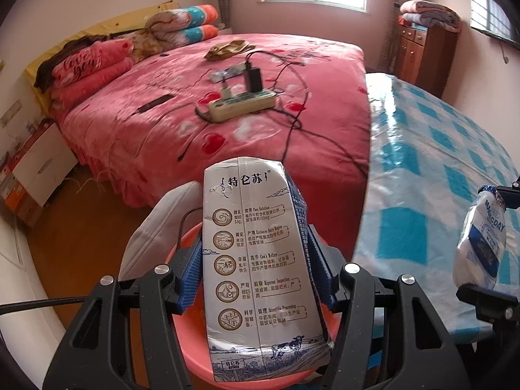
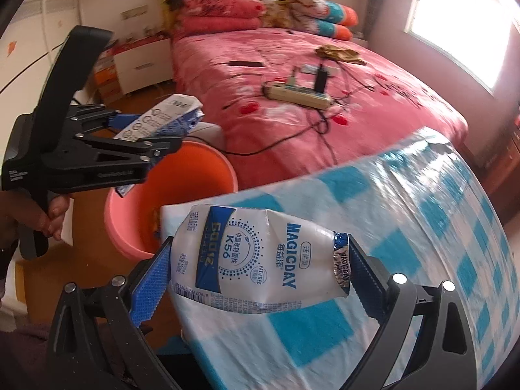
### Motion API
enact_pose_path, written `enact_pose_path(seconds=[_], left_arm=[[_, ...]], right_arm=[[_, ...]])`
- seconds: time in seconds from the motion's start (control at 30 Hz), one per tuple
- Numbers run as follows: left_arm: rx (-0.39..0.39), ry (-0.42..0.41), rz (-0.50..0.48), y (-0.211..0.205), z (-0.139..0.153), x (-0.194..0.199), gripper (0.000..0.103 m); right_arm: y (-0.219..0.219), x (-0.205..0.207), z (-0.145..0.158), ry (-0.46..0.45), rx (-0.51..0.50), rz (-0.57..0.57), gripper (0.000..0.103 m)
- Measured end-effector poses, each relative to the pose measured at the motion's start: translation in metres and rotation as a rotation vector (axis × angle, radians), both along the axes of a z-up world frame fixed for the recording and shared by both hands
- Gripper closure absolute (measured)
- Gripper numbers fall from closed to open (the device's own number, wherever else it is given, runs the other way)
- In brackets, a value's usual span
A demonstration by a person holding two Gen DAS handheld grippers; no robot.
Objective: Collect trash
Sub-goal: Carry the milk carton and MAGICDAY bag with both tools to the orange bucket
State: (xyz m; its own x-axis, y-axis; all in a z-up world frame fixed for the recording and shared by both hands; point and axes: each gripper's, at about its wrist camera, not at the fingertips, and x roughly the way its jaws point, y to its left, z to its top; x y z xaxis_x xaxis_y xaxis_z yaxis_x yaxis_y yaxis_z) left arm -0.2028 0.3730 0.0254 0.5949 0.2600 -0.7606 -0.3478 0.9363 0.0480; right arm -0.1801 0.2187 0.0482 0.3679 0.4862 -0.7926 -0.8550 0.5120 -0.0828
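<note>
The left gripper (image 1: 256,273) held a flattened white-and-blue milk carton (image 1: 260,269) upright, its jaws clamped on the carton's two sides, directly above a pink plastic basin (image 2: 182,195) that stood on the wooden floor (image 1: 87,221) near the foot of the bed (image 1: 227,123). In the right wrist view the same gripper (image 2: 152,139) appeared at the left, a hand (image 2: 48,214) wrapped round its handle, the carton (image 2: 162,120) poking out over the basin's far rim.

The right gripper (image 2: 256,276) gripped a crumpled white yoghurt pouch (image 2: 256,256) (printed "MAGICDAY") lengthwise, one blue pad against its base and the other against its foil-sealed neck. The pouch hung over the near corner of a desk (image 2: 422,227) covered in a blue-and-white checked cloth, just right of the basin.

Farther off, a white power strip (image 1: 243,105) with a black charger plugged in lay on the pink floral bedspread, cables trailing towards the near edge. Folded pink quilts (image 1: 87,71) were stacked at the bed's far left end.
</note>
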Motion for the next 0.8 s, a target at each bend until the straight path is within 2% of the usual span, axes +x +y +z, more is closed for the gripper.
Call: enact_pose_path(seconds=[0.47, 0.8], left_arm=[[-0.051, 0.058, 0.075, 0.035, -0.035, -0.014, 0.044], [-0.083, 0.09, 0.098, 0.046, -0.054, -0.016, 0.044]], right_arm=[[0.068, -0.02, -0.019, -0.006, -0.049, 0.157, 0.007], [0.105, -0.024, -0.041, -0.056, -0.107, 0.237, 0.007]])
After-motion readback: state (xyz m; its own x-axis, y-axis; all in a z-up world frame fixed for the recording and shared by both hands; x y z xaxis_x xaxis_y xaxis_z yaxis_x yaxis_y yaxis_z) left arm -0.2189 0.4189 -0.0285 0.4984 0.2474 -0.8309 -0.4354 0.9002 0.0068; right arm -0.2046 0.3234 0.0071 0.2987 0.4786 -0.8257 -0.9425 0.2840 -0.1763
